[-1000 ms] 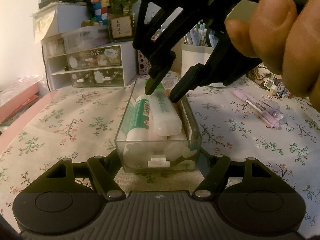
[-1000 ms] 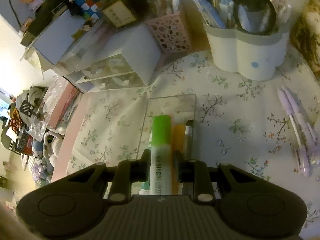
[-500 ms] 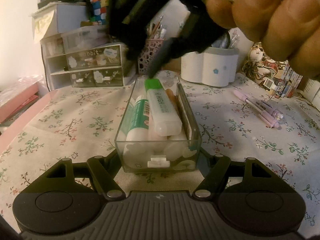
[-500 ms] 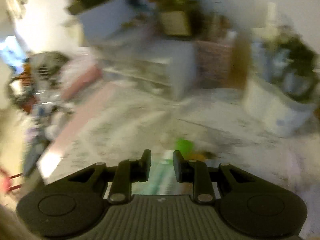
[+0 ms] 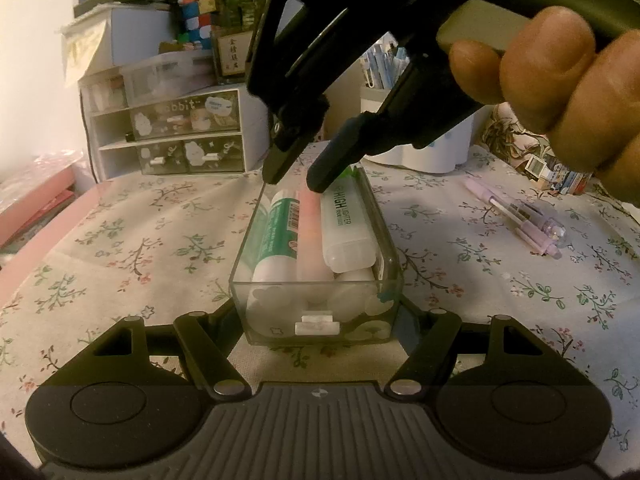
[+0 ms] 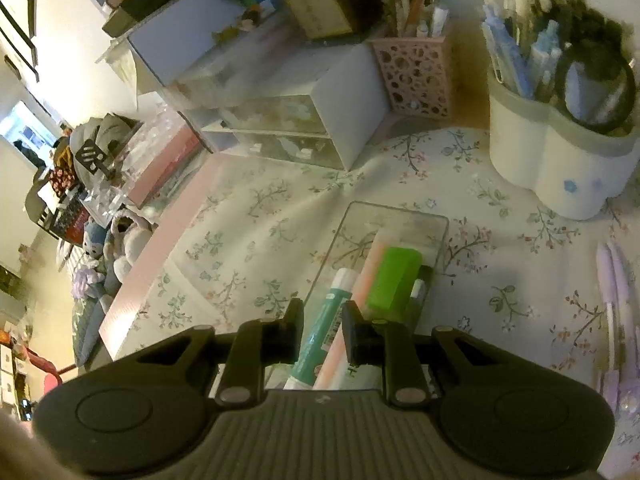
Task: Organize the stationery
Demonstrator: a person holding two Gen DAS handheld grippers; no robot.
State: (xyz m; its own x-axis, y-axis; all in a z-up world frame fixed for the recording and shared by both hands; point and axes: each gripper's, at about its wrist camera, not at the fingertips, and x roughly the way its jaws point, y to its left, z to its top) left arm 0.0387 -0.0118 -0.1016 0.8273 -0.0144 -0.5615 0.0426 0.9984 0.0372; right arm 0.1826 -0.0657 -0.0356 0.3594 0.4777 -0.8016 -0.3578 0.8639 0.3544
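Note:
A clear plastic box point(image 5: 317, 283) stands on the flowered tablecloth, and my left gripper point(image 5: 318, 320) is shut on its near end. Inside lie a teal-labelled tube point(image 5: 280, 232), a pink highlighter point(image 5: 310, 236) and a green-capped highlighter point(image 5: 346, 228) on top at the right. A person's hand holds my right gripper point(image 5: 298, 176) over the box's far end. Its jaws are closing, astride the teal-labelled tube point(image 6: 324, 320) with a gap on each side. The green-capped highlighter point(image 6: 394, 280) lies free just right of them.
Purple pens point(image 5: 520, 220) lie loose on the cloth at the right. Behind the box stand a white pen cup point(image 6: 560, 168), a pink perforated holder point(image 6: 416, 72) and a white drawer unit point(image 5: 180, 140). A pink box point(image 5: 36, 200) sits at the left edge.
The right gripper let go of the green-capped highlighter, which now lies in the box at the right. It swung away, came back, and now straddles the teal-labelled tube. The left gripper has not moved.

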